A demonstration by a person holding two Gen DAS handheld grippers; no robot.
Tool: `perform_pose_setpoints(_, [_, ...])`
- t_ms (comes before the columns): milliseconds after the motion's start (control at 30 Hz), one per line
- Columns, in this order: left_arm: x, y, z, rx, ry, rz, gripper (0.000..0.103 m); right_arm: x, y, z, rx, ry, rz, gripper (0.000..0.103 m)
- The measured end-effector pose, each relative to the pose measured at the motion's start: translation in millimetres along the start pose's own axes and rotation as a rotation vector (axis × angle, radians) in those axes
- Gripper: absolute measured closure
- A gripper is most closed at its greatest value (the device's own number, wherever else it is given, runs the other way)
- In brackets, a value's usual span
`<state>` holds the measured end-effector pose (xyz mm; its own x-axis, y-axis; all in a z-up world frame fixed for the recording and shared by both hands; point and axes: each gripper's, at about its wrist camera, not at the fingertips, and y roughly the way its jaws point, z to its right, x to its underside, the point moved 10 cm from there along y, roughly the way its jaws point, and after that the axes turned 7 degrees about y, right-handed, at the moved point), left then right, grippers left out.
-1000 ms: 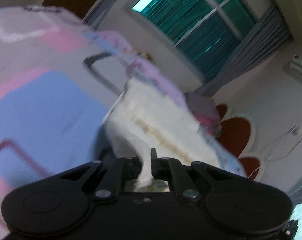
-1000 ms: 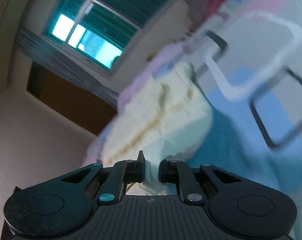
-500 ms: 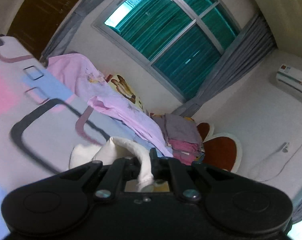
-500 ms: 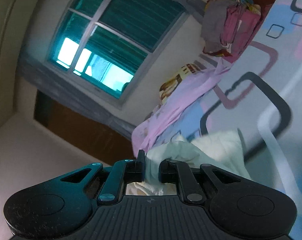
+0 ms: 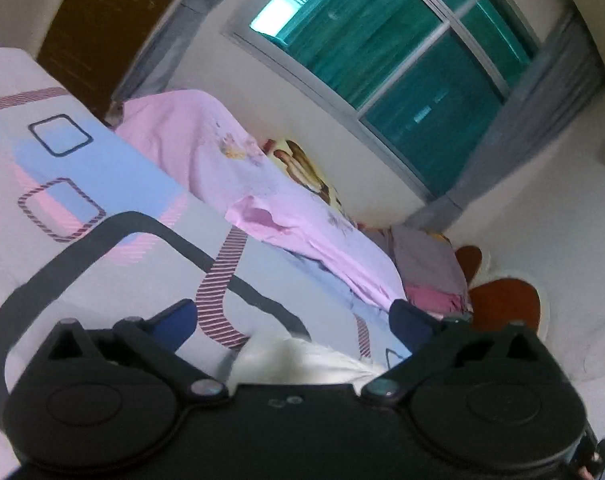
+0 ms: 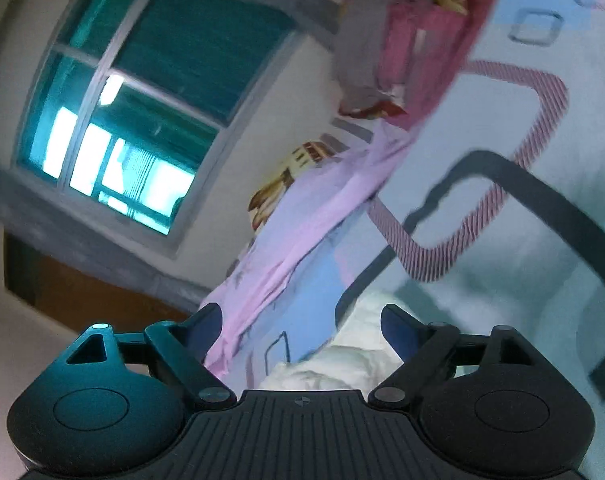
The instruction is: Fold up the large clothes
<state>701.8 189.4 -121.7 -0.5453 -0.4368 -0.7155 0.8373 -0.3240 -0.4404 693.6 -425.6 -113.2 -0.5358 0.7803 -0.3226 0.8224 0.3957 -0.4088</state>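
Both grippers just let go: the left gripper [image 5: 290, 320] and right gripper [image 6: 298, 320] have their jaws freshly spread wide, and the cream garment [image 5: 302, 364] lies loose between them on the patterned bedsheet [image 5: 102, 184].

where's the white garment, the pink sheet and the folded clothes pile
white garment [image 5: 302, 364], left wrist view, bunched top fold
pink sheet [image 5: 206, 156], left wrist view, broad flat middle
folded clothes pile [image 6: 398, 52], right wrist view, pink side
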Motion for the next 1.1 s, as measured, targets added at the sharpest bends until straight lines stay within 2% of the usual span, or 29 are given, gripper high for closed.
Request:
perform_pose_setpoints(100, [7.1, 16.1, -4.0, 0.011, 0.059, -0.083, 0.006, 8.1, 16.1, 4.0, 0.116, -0.195, -0.048, 0.017])
perform_pose_setpoints(167, [16.1, 34.9, -6.0, 0.007, 0.104, -0.181, 0.008, 15.4, 29.8, 8.1, 0.179, -0.289, -0.082, 0.018])
perform_pose_setpoints(233, [25.7, 52.4, -6.6, 0.021, 0.13, -0.267, 0.013, 23.8, 45.3, 13.1, 0.214, -0.336, -0.13, 0.018])
perform_pose_setpoints(300, [33.2, 68.7, -10.5, 0.012, 0.146, -0.332, 0.026, 33.4, 56.9, 18.7, 0.229, -0.345, -0.168, 0.021])
perform_pose_setpoints(333, [37.5, 75.9, -11.3, 0.017, 0.146, -0.364, 0.031, 37.4, 63.5, 21.8, 0.218, -0.338, -0.197, 0.042])
perform_pose_setpoints(367, [40.2, 82.3, -11.7, 0.024, 0.154, -0.38, 0.044, 40.8, 68.7, 25.1, 0.221, -0.33, -0.216, 0.057])
perform_pose_setpoints(400, [45.8, 85.8, -9.2, 0.035, 0.164, -0.388, 0.064, 44.0, 71.3, 26.5, 0.216, -0.338, -0.227, 0.063])
perform_pose_setpoints(433, [48.0, 86.6, -4.7, 0.057, 0.177, -0.389, 0.076, 47.2, 73.1, 26.5, 0.205, -0.353, -0.237, 0.075])
perform_pose_setpoints(467, [49.8, 86.6, 1.0, 0.077, 0.201, -0.384, 0.094, 49.9, 73.5, 25.6, 0.194, -0.379, -0.238, 0.087])
perform_pose_setpoints(500, [49.5, 84.9, 6.0, 0.079, 0.24, -0.361, 0.098, 50.9, 70.7, 22.4, 0.184, -0.408, -0.227, 0.091])
perform_pose_setpoints(567, [44.8, 77.5, 12.5, 0.069, 0.295, -0.294, 0.099, 46.2, 61.0, 16.5, 0.16, -0.445, -0.168, 0.097])
perform_pose_setpoints(700, [12.3, 49.3, 25.7, 0.123, 0.27, -0.066, 0.1, 26.5, 40.6, -5.9, 0.088, -0.458, -0.026, 0.098])
perform_pose_setpoints(767, [5.9, 48.1, 29.4, 0.142, 0.271, -0.028, 0.1, 24.6, 45.2, -13.0, 0.095, -0.483, 0.002, 0.099])
perform_pose_setpoints(833, [11.8, 64.6, 21.1, 0.108, 0.258, -0.075, 0.1, 27.2, 59.1, -4.4, 0.153, -0.482, -0.019, 0.099])
perform_pose_setpoints(900, [32.5, 90.4, 3.5, 0.025, 0.262, -0.184, 0.099, 39.4, 84.4, 24.5, 0.263, -0.467, -0.093, 0.098])
perform_pose_setpoints(967, [54.3, 108.7, -4.8, -0.006, 0.272, -0.257, 0.098, 53.2, 101.8, 50.6, 0.335, -0.455, -0.153, 0.098])
perform_pose_setpoints(1100, [65.5, 118.6, -17.6, 0.007, 0.212, -0.251, 0.094, 55.5, 103.6, 74.1, 0.296, -0.368, -0.121, 0.098])
